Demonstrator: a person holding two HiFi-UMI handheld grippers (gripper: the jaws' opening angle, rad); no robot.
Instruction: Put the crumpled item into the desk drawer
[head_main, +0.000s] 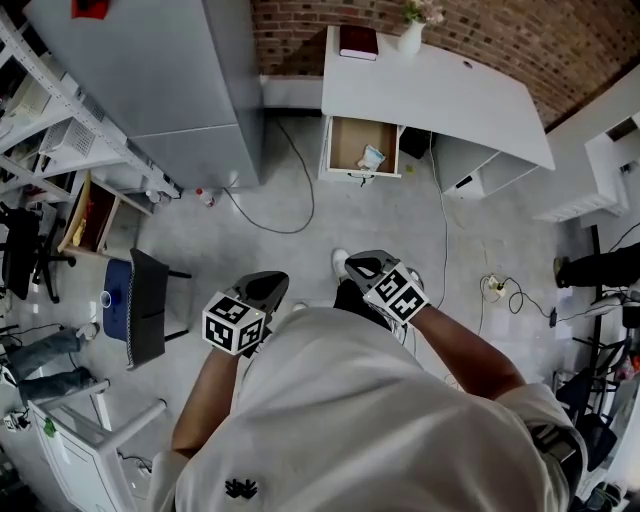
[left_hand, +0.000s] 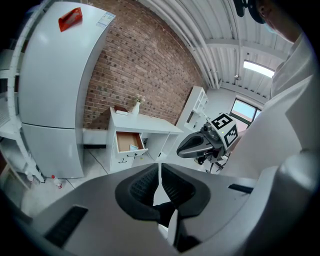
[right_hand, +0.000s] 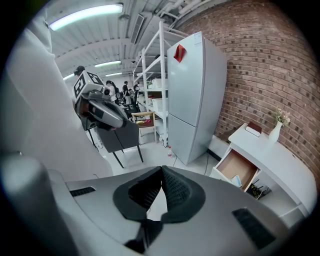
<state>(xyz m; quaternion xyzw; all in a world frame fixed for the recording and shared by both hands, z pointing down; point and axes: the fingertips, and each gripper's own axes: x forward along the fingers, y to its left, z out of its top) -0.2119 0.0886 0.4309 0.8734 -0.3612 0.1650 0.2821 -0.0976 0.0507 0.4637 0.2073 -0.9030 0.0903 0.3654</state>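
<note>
The white desk (head_main: 440, 95) stands against the brick wall, its drawer (head_main: 345, 145) pulled open. A pale crumpled item (head_main: 371, 157) lies inside the drawer at its front right; it also shows as the crumpled item (left_hand: 133, 147) and the crumpled item (right_hand: 237, 180) in both gripper views. Both grippers are held close to the person's body, well back from the desk. My left gripper (head_main: 272, 284) is shut with nothing between its jaws, and so is my right gripper (head_main: 362, 266). The left gripper (left_hand: 160, 170) and the right gripper (right_hand: 161, 174) each point toward the desk.
A grey fridge (head_main: 170, 80) stands left of the desk. A black chair (head_main: 150, 305) is at my left, with shelving (head_main: 60, 120) beyond it. A cable (head_main: 300, 205) loops over the floor, and a power strip (head_main: 492, 288) lies at the right. A vase (head_main: 411, 38) and a book (head_main: 358, 42) sit on the desk.
</note>
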